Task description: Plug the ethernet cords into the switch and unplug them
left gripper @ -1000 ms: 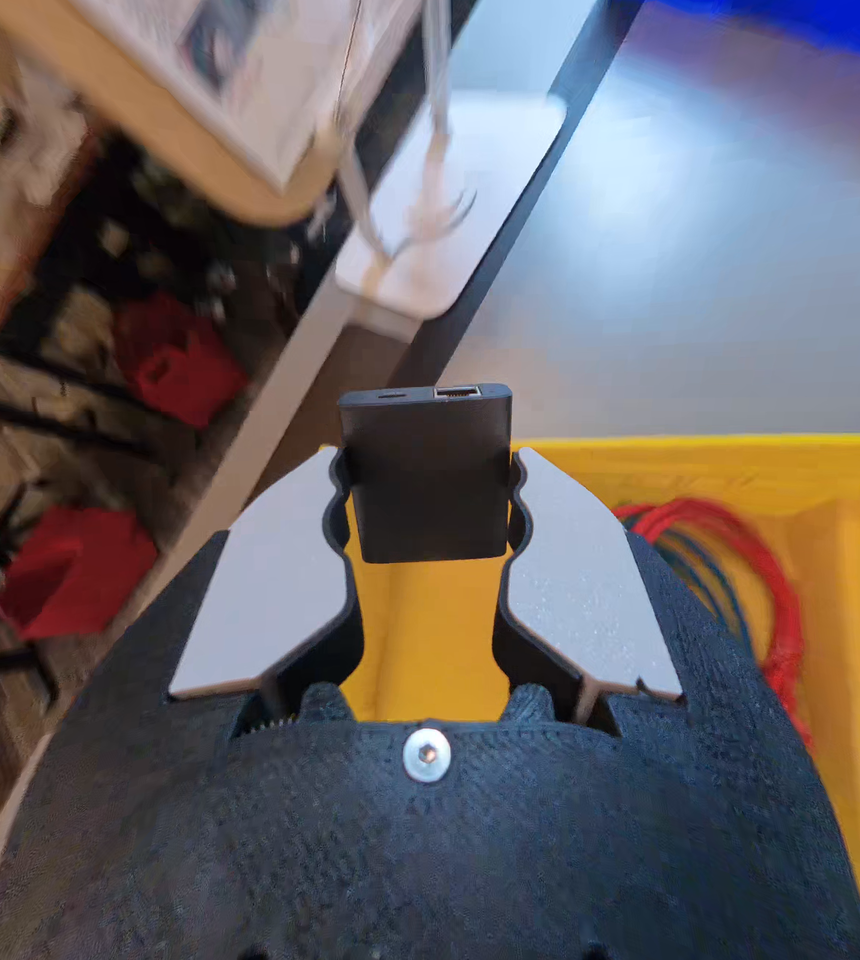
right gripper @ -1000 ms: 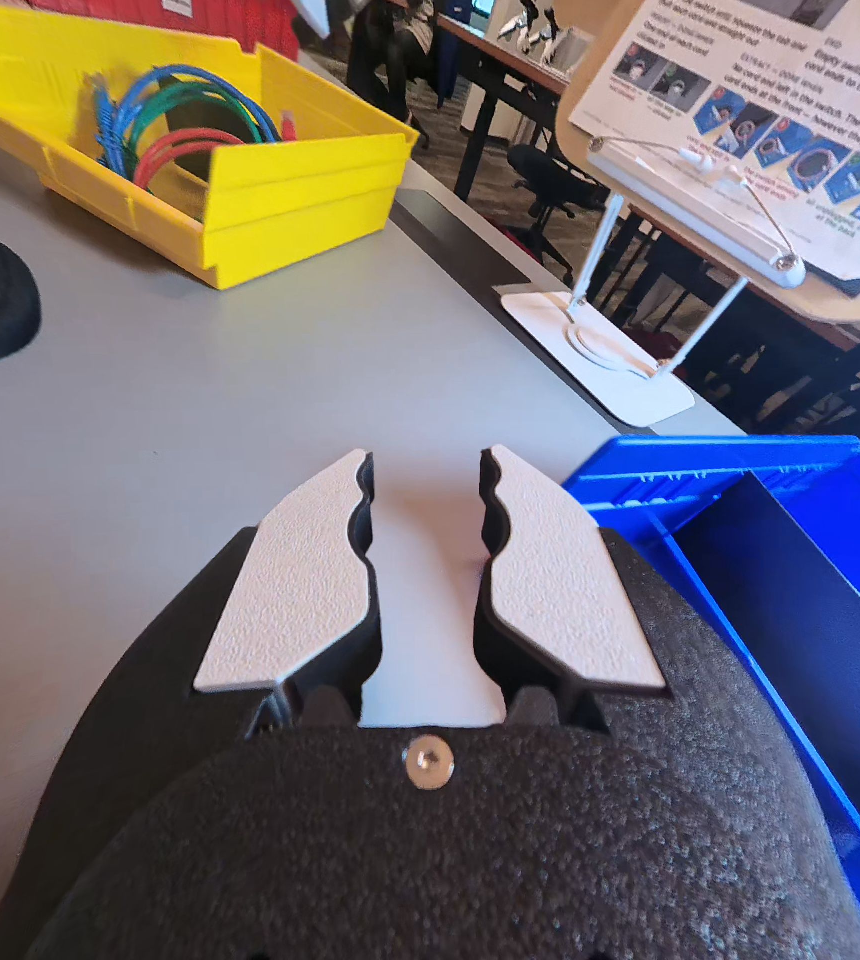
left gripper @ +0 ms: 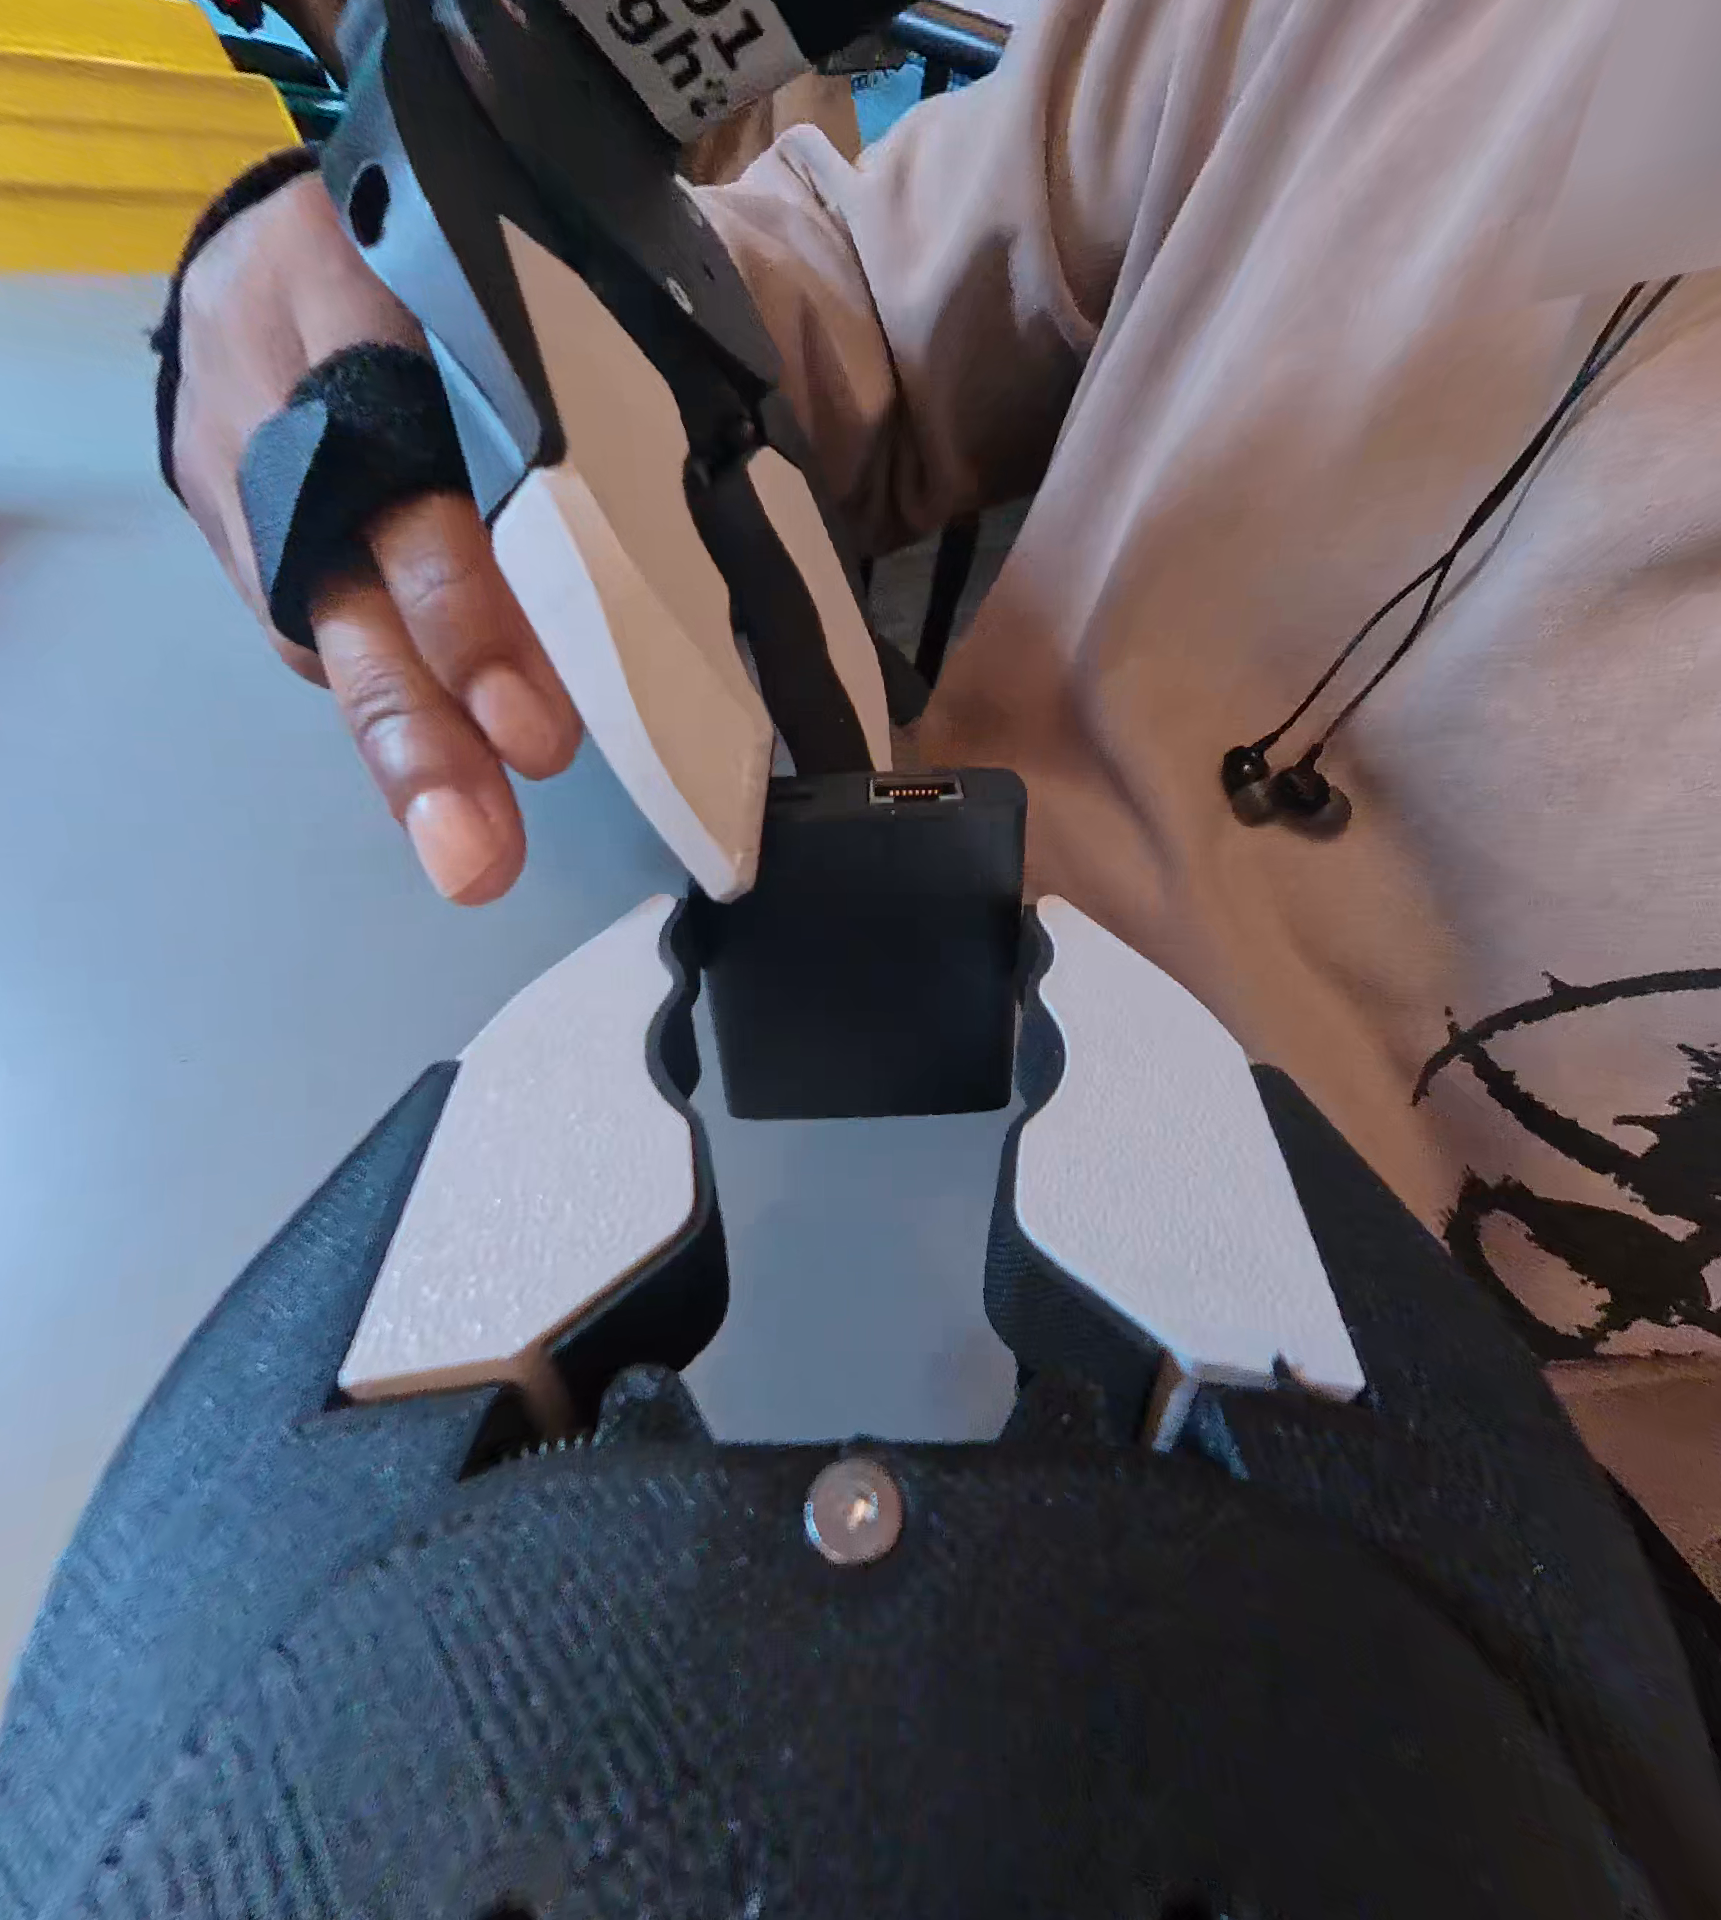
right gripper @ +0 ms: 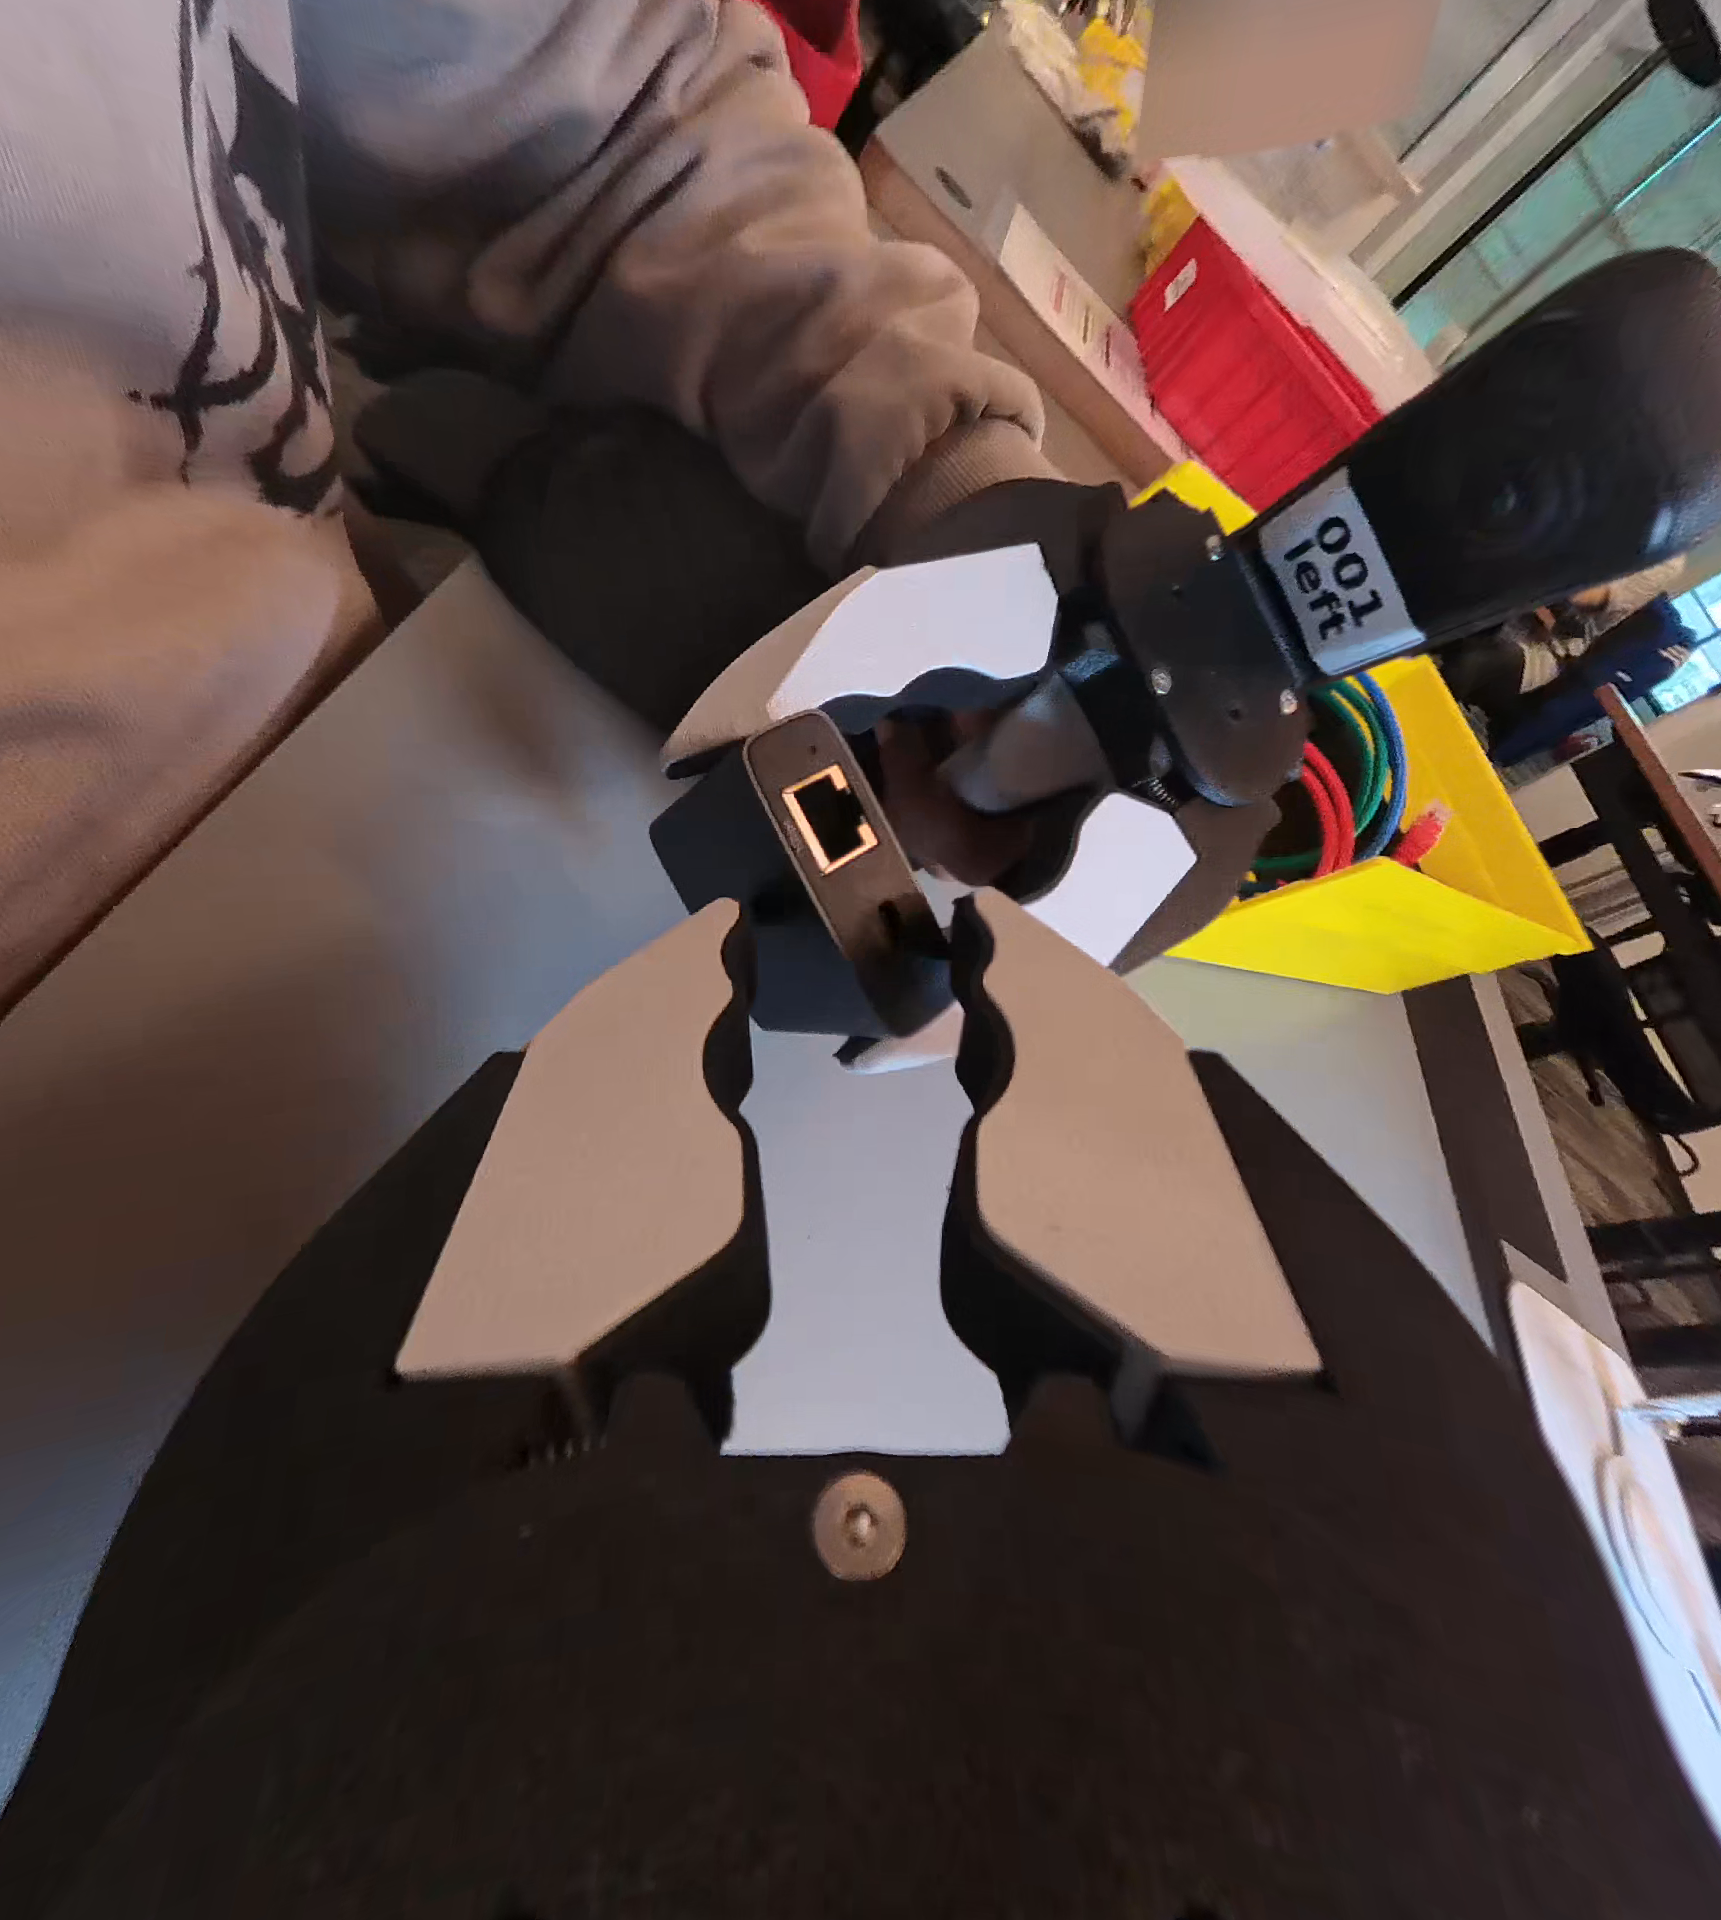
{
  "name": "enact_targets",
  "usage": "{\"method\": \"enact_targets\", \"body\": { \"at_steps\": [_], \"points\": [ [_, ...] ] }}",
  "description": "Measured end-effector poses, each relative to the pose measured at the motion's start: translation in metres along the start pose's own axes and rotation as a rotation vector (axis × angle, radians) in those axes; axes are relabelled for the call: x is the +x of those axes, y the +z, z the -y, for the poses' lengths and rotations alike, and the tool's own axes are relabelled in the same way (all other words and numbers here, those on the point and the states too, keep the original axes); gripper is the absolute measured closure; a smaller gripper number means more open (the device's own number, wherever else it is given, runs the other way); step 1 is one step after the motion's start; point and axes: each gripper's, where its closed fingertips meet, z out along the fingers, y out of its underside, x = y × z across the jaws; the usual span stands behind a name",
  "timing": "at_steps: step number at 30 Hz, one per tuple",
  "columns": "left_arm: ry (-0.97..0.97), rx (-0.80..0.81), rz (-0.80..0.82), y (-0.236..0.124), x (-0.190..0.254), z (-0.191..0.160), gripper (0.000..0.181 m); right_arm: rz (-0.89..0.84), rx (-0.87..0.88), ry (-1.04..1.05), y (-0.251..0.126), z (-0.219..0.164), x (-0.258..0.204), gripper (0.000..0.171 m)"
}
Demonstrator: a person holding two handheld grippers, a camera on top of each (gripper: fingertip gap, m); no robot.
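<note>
Currently the left hand-held gripper [left gripper: 861, 940] grasps the switch [left gripper: 861, 935], a flat black box, by its two long side edges, both fingers pressed against it. The switch is raised clear of the grey counter [left gripper: 56, 935], and its far end face carries one open ethernet port [left gripper: 916, 790] with no cord plugged in.

The right hand-held gripper [right gripper: 851, 951] stands at the port end of the switch. In the right wrist view its fingers are spread, and the lower corner of the switch sits in the gap between the fingertips; the pictures do not show whether either pad touches the switch. In the left wrist view one white finger [left gripper: 648, 665] of that gripper lies over the switch's upper left corner, and the other passes behind the port end. A person's hand [left gripper: 388, 582] with a black strap over one finger holds this gripper just left of the switch.

Beyond the switch in the right wrist view, a yellow bin [right gripper: 1375, 925] rests on the counter and holds the ethernet cords [right gripper: 1344, 790], red, green and blue, in loose coils. A red bin [right gripper: 1240, 364] stands well behind the switch. The person's light sweatshirt [left gripper: 1407, 520] fills the space to the right of the switch in the left wrist view, with a pair of black earphones [left gripper: 1282, 800] hanging against it.
</note>
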Motion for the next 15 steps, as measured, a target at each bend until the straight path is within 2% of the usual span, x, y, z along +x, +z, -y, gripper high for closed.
{"method": "enact_targets", "body": {
  "at_steps": [4,6,7,10,11,13,15],
  "points": [
    [-0.018,0.066,0.121,-0.012,-0.017,0.009,0.126,-0.046,-0.065,0.059,-0.008,-0.012,0.011,0.143],
    [0.027,0.066,0.256,-0.022,-0.031,0.012,0.143,-0.091,-0.106,0.145,-0.014,-0.026,0.022,0.144],
    [0.069,0.044,0.345,-0.026,-0.039,0.011,0.147,-0.108,-0.125,0.195,-0.018,-0.033,0.027,0.149],
    [0.178,-0.109,0.567,-0.030,-0.062,-0.001,0.140,-0.145,-0.181,0.337,-0.023,-0.052,0.040,0.151],
    [0.207,-0.152,0.633,-0.031,-0.069,-0.004,0.149,-0.144,-0.182,0.376,-0.023,-0.054,0.040,0.151],
    [0.263,-0.211,0.692,-0.031,-0.075,-0.008,0.156,-0.128,-0.161,0.414,-0.018,-0.050,0.038,0.151],
    [0.297,-0.196,0.694,-0.030,-0.072,-0.005,0.158,-0.135,-0.133,0.388,-0.018,-0.042,0.038,0.151]
  ]
}}
